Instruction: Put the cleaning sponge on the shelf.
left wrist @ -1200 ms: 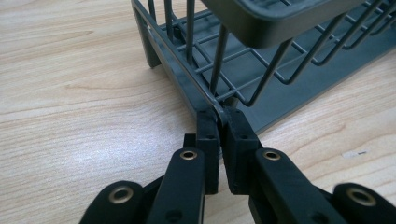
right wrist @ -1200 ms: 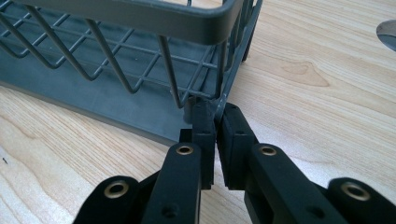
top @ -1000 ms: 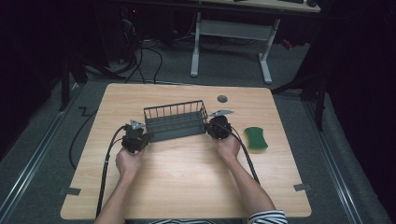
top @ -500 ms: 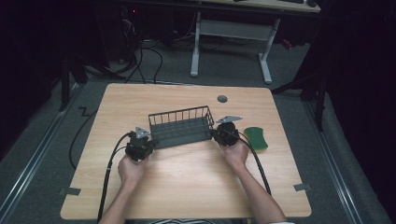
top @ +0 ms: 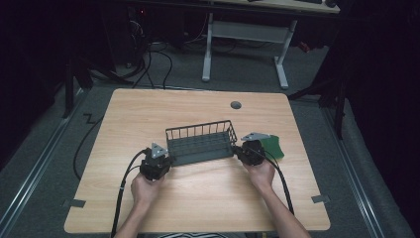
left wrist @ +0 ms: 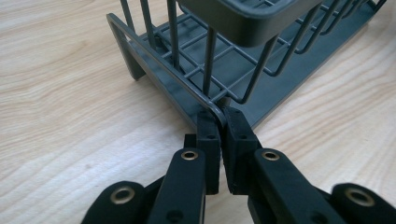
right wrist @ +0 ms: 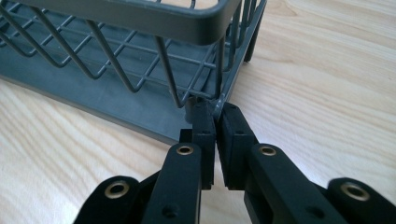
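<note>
Grey wire basket (top: 201, 144) nearer person now

Dark grey wire basket (top: 200, 144), green sponge (top: 273, 147), pale wood-grain table (top: 148, 114)

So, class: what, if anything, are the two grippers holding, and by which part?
Both hold the grey wire basket. The left gripper and the right gripper are each shut on a wire at a bottom corner, at opposite ends.

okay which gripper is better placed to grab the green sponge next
Right. The right hand-held gripper sits beside the green sponge, though it is shut on the wire basket; the left hand-held gripper is at the basket's far end.
</note>
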The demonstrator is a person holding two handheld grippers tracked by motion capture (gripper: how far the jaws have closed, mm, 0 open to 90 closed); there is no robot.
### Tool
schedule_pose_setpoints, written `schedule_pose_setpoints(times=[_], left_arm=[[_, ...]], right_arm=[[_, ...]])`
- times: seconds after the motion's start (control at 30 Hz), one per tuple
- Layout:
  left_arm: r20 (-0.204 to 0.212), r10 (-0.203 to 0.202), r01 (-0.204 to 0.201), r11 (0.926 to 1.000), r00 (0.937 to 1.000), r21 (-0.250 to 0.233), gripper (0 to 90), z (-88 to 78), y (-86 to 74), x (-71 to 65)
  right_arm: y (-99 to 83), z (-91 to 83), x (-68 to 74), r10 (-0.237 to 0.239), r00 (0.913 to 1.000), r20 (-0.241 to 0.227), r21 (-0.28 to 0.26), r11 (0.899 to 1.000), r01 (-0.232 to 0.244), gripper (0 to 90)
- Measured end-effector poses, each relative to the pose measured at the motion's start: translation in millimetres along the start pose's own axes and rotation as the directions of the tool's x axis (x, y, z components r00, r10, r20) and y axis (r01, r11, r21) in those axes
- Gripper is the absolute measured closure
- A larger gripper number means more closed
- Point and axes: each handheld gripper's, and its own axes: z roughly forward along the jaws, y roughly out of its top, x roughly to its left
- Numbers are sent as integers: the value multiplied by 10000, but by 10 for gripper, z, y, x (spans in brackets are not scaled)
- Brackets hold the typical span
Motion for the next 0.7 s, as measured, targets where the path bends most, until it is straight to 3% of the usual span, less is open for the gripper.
schedule_pose_setpoints(times=[0.2,0.7], left_arm=[[272,144,-144,9999,9995,-2,863,-26,-30,-135],[620,253,-243,9996,9978,-174,859,-74,-107,-259]], right_arm=[[-107,-130,-14,-10,10000,79,88,10000,9,861],[-314,-309,12,68,9999,146,-181,9998,-65,859]])
